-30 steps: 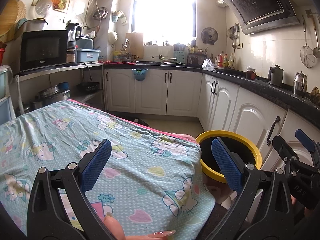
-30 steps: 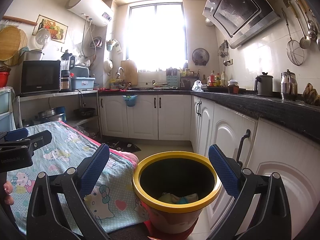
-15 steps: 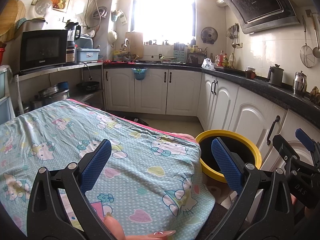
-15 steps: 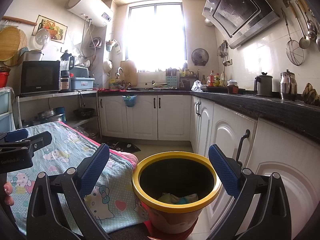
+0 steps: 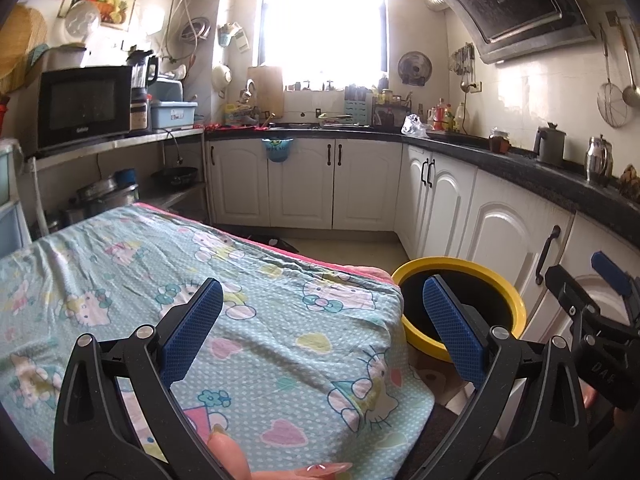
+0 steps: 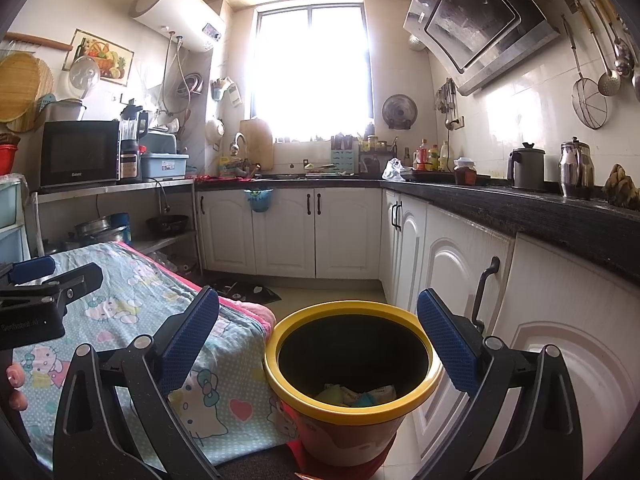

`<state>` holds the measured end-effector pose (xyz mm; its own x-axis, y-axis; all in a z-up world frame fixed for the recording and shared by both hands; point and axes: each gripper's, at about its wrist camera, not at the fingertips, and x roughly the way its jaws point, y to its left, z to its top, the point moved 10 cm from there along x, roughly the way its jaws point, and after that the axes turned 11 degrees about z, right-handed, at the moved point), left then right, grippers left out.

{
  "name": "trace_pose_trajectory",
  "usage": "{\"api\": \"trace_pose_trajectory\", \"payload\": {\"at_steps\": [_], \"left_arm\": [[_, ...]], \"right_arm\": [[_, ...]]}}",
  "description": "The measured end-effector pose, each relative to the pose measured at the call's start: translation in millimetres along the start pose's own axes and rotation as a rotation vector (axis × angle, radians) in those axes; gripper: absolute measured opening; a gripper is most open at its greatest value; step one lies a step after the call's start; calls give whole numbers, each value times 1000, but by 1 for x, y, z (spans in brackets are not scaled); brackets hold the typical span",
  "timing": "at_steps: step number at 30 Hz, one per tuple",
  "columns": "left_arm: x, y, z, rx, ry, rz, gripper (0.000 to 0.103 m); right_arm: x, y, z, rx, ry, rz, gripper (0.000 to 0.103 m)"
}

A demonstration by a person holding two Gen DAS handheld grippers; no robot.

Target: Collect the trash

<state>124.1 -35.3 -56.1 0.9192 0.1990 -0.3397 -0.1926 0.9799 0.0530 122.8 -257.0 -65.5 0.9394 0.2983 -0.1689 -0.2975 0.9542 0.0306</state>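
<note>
Trash (image 6: pixel 354 394) was seen as a few crumpled pale and teal wrappers lying at the bottom of the yellow-rimmed bin (image 6: pixel 280 344); no single long axis could be made out among them. The bin stood upright, its mouth facing up, on the floor just beside the corner of the table and close to the white cabinet doors (image 6: pixel 452 276).

Beside the bin, the table was covered by a teal cartoon-cat cloth (image 5: pixel 280 340) with a pink edge, and its top was seen bare of loose items. Beyond the bin, a black worktop (image 6: pixel 520 204) carrying kettles and jars ran along the wall, and a bright window (image 6: pixel 312 72) was set at the far end of the kitchen.

Above the bin mouth the right gripper (image 6: pixel 318 340) was held level, its blue-padded jaws spread wide with nothing between them. To the table side of the bin, the left gripper (image 5: pixel 322 326) was held over the cloth's corner, jaws likewise spread and empty, with a fingertip (image 5: pixel 228 456) of the holding hand seen at the lower edge.
</note>
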Motion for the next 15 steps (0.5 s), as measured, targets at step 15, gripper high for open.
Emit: {"api": "trace_pose_trajectory", "payload": {"at_steps": [15], "left_arm": [[-27,281,-65,-298,319,477,92]], "right_arm": [[56,253,6,-149,275,648,97]]}}
